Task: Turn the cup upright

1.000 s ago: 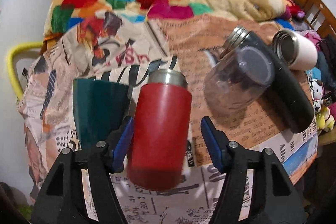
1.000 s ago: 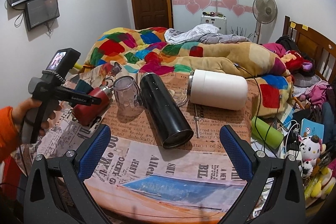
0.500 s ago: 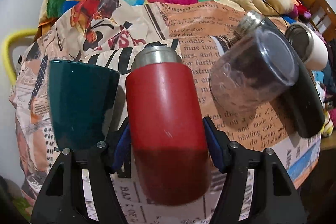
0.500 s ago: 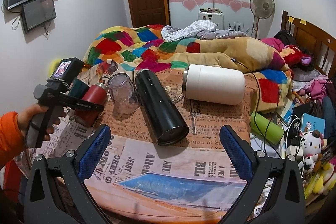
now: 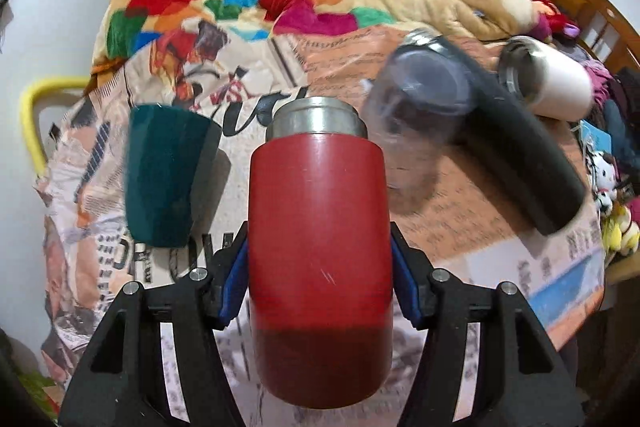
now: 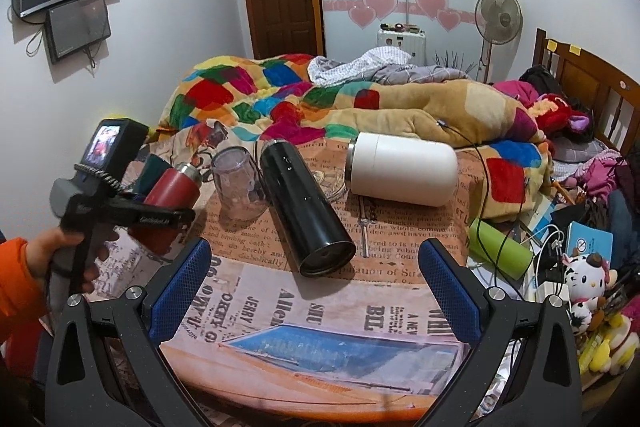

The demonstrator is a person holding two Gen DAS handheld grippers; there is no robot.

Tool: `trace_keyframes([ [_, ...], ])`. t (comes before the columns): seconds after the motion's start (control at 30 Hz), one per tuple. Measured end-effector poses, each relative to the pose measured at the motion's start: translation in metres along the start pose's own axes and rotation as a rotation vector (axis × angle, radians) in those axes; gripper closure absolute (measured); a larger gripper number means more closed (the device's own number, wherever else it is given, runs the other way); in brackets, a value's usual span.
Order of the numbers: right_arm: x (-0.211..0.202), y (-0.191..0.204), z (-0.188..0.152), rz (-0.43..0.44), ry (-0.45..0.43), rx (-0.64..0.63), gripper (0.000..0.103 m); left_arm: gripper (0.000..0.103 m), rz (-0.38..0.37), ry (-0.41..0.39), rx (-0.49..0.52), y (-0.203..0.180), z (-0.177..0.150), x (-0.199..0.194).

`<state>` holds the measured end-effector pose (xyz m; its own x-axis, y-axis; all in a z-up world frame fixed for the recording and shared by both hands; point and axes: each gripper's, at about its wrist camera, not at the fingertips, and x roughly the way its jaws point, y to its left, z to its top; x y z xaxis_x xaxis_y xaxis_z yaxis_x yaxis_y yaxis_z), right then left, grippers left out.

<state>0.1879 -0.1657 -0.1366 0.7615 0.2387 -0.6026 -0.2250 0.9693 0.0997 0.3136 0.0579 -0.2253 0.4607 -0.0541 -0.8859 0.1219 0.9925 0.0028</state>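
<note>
My left gripper (image 5: 318,279) is shut on a red cup with a steel rim (image 5: 318,247); its blue pads press both sides of the body. The cup is lifted and tilted, rim pointing away and up. In the right wrist view the red cup (image 6: 172,193) shows in the left gripper (image 6: 160,219) at the table's left side. My right gripper (image 6: 316,287) is open and empty, hovering over the table's near edge.
A teal cup (image 5: 164,175), a clear cup (image 5: 416,115), a long black flask (image 5: 516,147) and a white flask (image 5: 560,83) lie on the newspaper-covered table (image 6: 320,307). A green bottle (image 6: 500,247) and toys sit to the right. A bed with a colourful blanket lies behind.
The left gripper closed on the red cup, lifted it and tilted its rim upward. The right gripper stayed open and nearly still.
</note>
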Motion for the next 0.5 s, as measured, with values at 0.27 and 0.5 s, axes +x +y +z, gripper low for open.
trace_keyframes([
  [0.27, -0.023, 0.000, 0.002, 0.010, -0.043, -0.002, 0.000, 0.042, -0.023, -0.108, 0.046, -0.028, -0.012, -0.078],
  [0.5, -0.043, 0.001, 0.002, 0.014, -0.082, -0.017, 0.000, 0.042, -0.056, -0.170, 0.094, -0.061, -0.020, -0.121],
])
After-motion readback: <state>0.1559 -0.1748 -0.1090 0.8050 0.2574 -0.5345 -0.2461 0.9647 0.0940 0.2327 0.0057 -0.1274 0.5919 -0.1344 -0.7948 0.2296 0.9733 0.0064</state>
